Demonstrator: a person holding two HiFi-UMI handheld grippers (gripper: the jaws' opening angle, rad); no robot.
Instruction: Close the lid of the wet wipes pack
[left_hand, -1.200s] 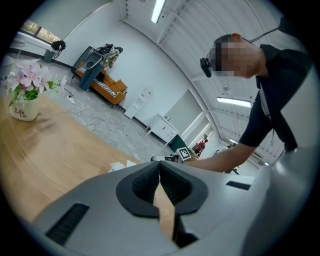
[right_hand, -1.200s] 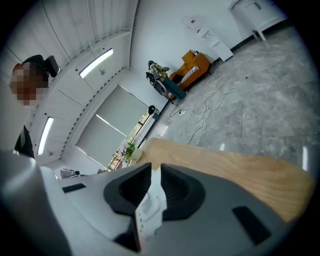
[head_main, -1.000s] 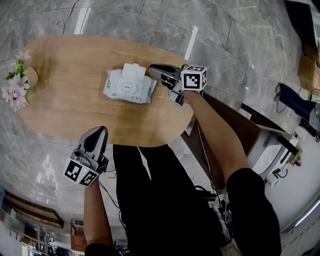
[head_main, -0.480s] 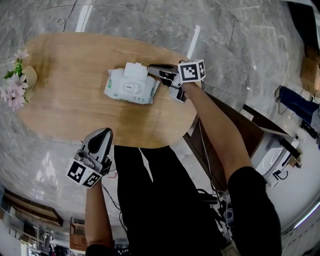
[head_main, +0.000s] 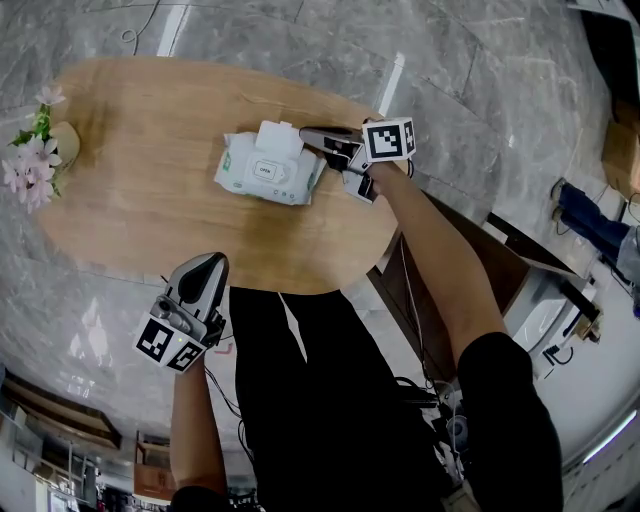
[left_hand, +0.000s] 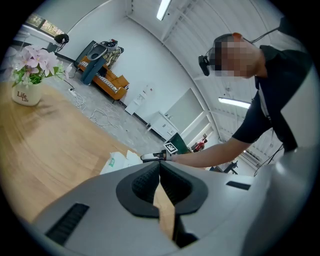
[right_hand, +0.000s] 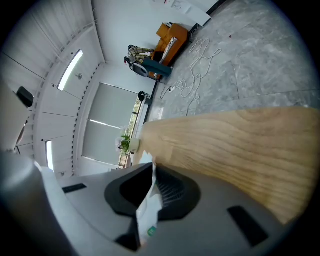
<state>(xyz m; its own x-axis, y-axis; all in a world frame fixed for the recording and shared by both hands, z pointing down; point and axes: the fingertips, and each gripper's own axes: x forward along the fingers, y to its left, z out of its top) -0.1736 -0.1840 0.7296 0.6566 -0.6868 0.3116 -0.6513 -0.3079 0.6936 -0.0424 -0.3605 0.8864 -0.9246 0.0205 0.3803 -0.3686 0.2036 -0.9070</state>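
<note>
head view
- oval wooden table (head_main: 130, 120): carries the task's item and a small pot of pink flowers (head_main: 40, 150) at its far left end.
- wet wipes pack (head_main: 266, 170): lies flat toward the table's right side. its flip lid (head_main: 278, 136) stands open, hinged up at the far edge.
- right gripper (head_main: 308, 132): arm stretched out, tips just beside the raised lid on its right. contact cannot be told from here.
- left gripper (head_main: 203, 265): held off the near table edge, well apart from the pack, idle.

left gripper view
- left gripper (left_hand: 159, 167): pads pressed together at the tips, nothing between them. only a sliver of table shows through the slit below.
- beyond it: wet wipes pack (left_hand: 117, 162) with the right gripper (left_hand: 150, 157) reaching in at its upper edge.

right gripper view
- right gripper (right_hand: 152, 172): jaws drawn narrow, practically together. the white of the pack (right_hand: 146, 220), with a green mark, shows through the slit and just past the tips. it looks seen through rather than clamped.

judgement
- step in hand: approach to the open lid, closing not yet begun.
- next move calls for: bringing the closed tips behind or above the lid, sweeping it forward and down over the opening, then pressing until it seats. the light pack may slide, so the left gripper could steady it.
</note>
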